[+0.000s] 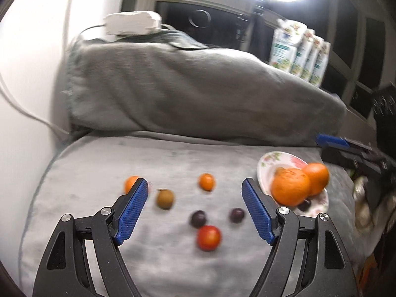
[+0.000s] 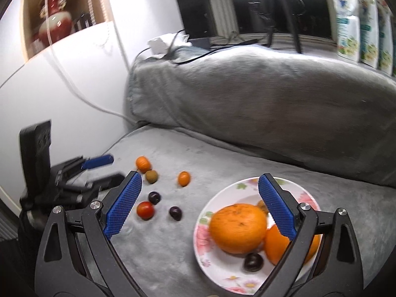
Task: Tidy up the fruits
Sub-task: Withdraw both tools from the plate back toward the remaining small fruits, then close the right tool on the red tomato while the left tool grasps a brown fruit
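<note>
While both sets of jaws stand apart and grip nothing, the left gripper (image 1: 195, 193) hangs over loose fruit on the grey cushion (image 1: 99, 173): a red tomato (image 1: 208, 237), two dark plums (image 1: 198, 218) (image 1: 237, 215), a brown kiwi (image 1: 165, 199), two small oranges (image 1: 206, 181) (image 1: 130, 184). None touch its blue pads (image 1: 132, 212).

The right gripper (image 2: 200, 190) hovers over the floral plate (image 2: 222, 279), which holds a big orange (image 2: 238, 227), a second orange (image 2: 276, 247) behind the right pad, and a dark plum (image 2: 253, 261). The loose fruit lies left of the plate, apart from it. Behind: grey back cushion (image 2: 247, 99), white wall, dark window, floral packs (image 2: 346, 17) on the sill.
</note>
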`<state>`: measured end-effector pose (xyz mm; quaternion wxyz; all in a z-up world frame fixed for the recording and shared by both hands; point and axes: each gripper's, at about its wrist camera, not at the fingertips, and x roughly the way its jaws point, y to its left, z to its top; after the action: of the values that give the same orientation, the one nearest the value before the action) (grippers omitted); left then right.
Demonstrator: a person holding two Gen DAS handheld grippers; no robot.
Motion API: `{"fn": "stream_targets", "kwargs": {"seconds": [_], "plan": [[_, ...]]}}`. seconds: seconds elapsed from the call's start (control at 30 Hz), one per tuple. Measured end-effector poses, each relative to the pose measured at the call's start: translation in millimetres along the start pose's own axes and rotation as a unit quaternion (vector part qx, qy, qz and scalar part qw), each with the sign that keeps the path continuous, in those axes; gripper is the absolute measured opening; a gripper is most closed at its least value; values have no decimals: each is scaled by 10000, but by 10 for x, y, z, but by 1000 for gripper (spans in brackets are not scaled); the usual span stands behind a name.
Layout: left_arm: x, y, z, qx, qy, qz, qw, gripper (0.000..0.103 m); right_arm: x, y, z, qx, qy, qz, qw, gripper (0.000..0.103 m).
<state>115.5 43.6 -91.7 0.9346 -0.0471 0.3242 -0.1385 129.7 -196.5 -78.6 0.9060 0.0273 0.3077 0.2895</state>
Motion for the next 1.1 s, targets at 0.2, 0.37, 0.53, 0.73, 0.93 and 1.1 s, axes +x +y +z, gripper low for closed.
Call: {"fn": "stream_targets", "kwargs": {"seconds": [0.2,0.37,0.53,0.73,0.93,1.1], "plan": [[61,304,-16,-350,70,85,9993,78,179,305,-74,-395,189,120,9990,97],[141,417,-77,-493,192,64,9986,75,349,510,-177,-636,362,200,9971,97],[257,406,-121,-511,384,-69,9979,60,484,670,-299,-819,544,290,9947,97],[426,316,-167,-382,651,-136,9971,47,688,852,-440,-945,801,458,9912,87],[614,369,-182,-456,880,-113,9950,40,878,904,-538,-859,1002,473,9901,74],[719,364,-177,-375,985,-70,9944,39,991,901,-578,-847,1106,419,9894,65]]}}
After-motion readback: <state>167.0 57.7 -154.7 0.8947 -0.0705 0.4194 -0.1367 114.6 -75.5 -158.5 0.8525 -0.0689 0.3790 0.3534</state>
